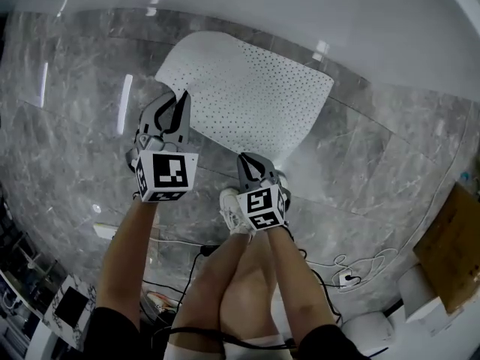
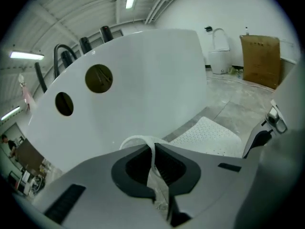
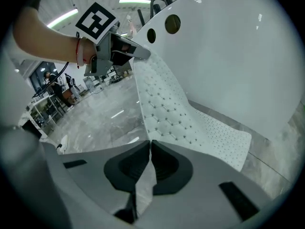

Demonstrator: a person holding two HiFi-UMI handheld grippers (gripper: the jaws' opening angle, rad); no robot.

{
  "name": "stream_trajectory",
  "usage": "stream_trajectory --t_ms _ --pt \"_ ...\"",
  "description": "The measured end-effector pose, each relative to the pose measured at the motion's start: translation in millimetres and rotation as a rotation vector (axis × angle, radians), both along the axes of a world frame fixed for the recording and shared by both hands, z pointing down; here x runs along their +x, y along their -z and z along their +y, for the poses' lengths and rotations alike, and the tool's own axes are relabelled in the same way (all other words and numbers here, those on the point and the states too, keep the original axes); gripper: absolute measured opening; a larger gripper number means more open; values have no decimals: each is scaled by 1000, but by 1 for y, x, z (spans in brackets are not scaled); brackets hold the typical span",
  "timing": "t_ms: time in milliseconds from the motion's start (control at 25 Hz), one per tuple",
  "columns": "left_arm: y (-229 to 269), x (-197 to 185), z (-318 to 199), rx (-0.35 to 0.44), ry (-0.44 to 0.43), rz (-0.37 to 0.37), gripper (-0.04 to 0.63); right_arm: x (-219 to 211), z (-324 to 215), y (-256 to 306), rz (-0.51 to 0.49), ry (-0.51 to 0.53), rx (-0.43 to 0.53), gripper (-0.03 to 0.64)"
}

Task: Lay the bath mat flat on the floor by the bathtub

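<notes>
The floor [image 1: 67,133] left of the left tongs [image 1: 175,102] lies open. Ahead of them and the right tongs [image 1: 252,160], the bathtub [image 1: 262,6] wall blocks the way, the bath mat [image 1: 247,88] stretched between. Behind and right of the right tongs lie cables [image 1: 365,263] and a cardboard box [image 1: 450,250].

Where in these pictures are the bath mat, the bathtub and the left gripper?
bath mat [image 1: 247,88], head view, middle of its dotted top.
bathtub [image 2: 143,80], left gripper view, its white outer wall.
left gripper [image 2: 153,149], left gripper view, between its fingertips.

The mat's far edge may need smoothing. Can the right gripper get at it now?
Probably not yet: the right gripper is shut on the mat at its near edge; nothing else blocks it.
</notes>
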State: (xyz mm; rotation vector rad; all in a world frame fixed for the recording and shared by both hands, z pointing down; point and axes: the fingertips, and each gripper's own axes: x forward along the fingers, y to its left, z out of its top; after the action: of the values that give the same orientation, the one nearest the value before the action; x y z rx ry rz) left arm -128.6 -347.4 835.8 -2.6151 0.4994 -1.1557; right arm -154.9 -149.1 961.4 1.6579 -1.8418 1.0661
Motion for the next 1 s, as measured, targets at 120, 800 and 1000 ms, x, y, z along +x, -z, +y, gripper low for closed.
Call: stream_trajectory --t_ms 120,800,1000 --pt "-31 -35 -34 -85 185 -30 23 -7 -24 -8 -10 51 17 32" --pt "-180 -164 -83 -313 602 -278 23 156 90 -104 -249 -779 -95 181" --pt "-192 -192 -87 -355 728 -302 36 157 82 -128 -345 -847 -127 252"
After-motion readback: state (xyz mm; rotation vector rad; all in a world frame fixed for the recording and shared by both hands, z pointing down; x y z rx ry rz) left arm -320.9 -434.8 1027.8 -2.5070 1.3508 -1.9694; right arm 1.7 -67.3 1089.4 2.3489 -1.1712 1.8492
